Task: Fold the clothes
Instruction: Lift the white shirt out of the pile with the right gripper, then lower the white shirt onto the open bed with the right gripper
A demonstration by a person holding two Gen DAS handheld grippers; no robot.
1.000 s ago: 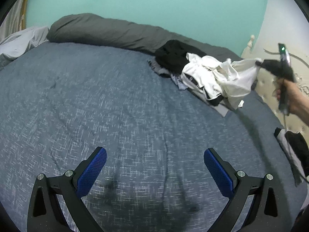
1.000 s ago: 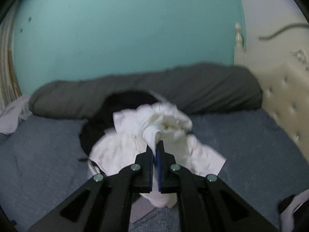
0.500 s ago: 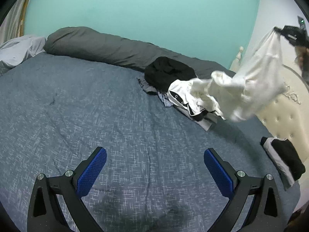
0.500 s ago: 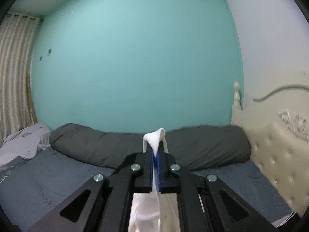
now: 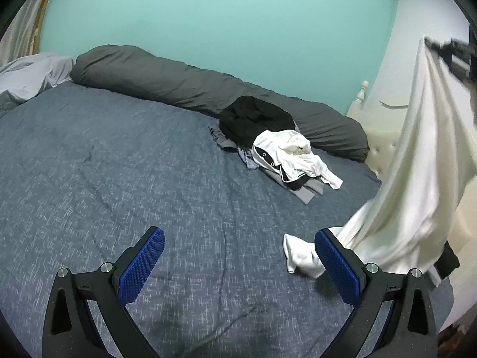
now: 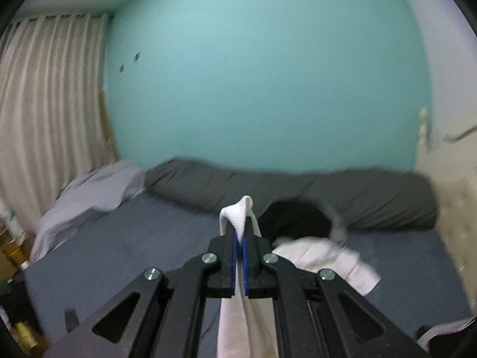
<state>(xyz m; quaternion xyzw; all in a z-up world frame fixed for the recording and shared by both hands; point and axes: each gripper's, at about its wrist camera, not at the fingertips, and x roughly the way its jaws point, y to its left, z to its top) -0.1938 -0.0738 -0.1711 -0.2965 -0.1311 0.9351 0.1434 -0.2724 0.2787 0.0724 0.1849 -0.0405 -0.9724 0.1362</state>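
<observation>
A white garment (image 5: 417, 161) hangs from high at the right of the left wrist view, its lower end (image 5: 301, 256) trailing on the blue bedspread (image 5: 119, 179). My right gripper (image 6: 238, 238) is shut on a bunched fold of this white garment (image 6: 238, 211) and holds it in the air. My left gripper (image 5: 238, 265) is open low over the bedspread, its right pad (image 5: 337, 268) just beside the trailing cloth. A pile of clothes (image 5: 280, 149), black, white and grey, lies further back on the bed.
A long dark grey bolster (image 5: 179, 80) runs along the teal wall. A pale grey sheet (image 5: 26, 74) is heaped at the left. A cream tufted headboard (image 5: 381, 149) stands at the right. A dark garment (image 5: 447, 259) lies at the bed's right edge. Curtains (image 6: 44, 104) hang at left.
My right gripper has lifted the white garment off the pile and carried it up and toward me; its lower end now drags beside my left gripper. The left gripper stayed open.
</observation>
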